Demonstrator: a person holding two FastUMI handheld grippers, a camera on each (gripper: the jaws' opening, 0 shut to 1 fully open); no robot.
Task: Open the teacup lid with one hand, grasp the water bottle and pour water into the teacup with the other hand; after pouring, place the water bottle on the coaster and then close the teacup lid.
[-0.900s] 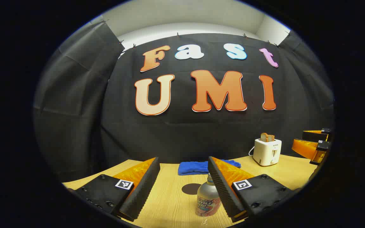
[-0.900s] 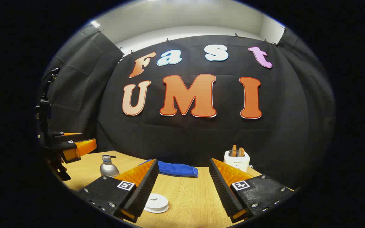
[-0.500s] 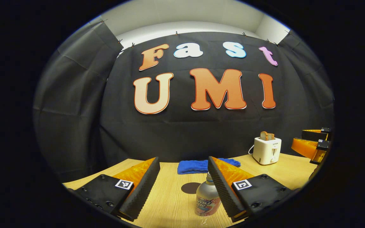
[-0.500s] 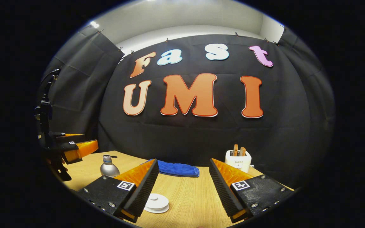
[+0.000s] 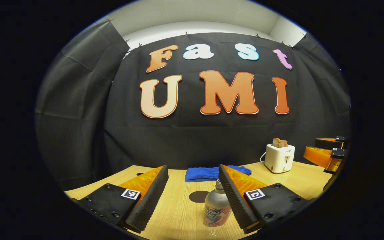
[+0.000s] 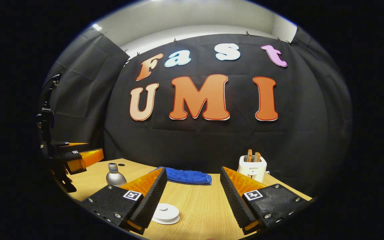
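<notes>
Nothing looks done yet: both tongs, left [image 5: 192, 196] and right [image 6: 192, 196], gape apart and empty above the counter [image 6: 205, 206], the lid [image 6: 165, 212] sits on the teacup near its front edge, and the water bottle [image 5: 216, 208] stands ungrasped, just short of the coaster [image 5: 199, 196].

A white toaster [image 5: 279, 158] with bread in its slots stood on the wooden table [image 5: 178, 213]. A folded blue cloth [image 5: 205, 173] lay near the back wall.
</notes>
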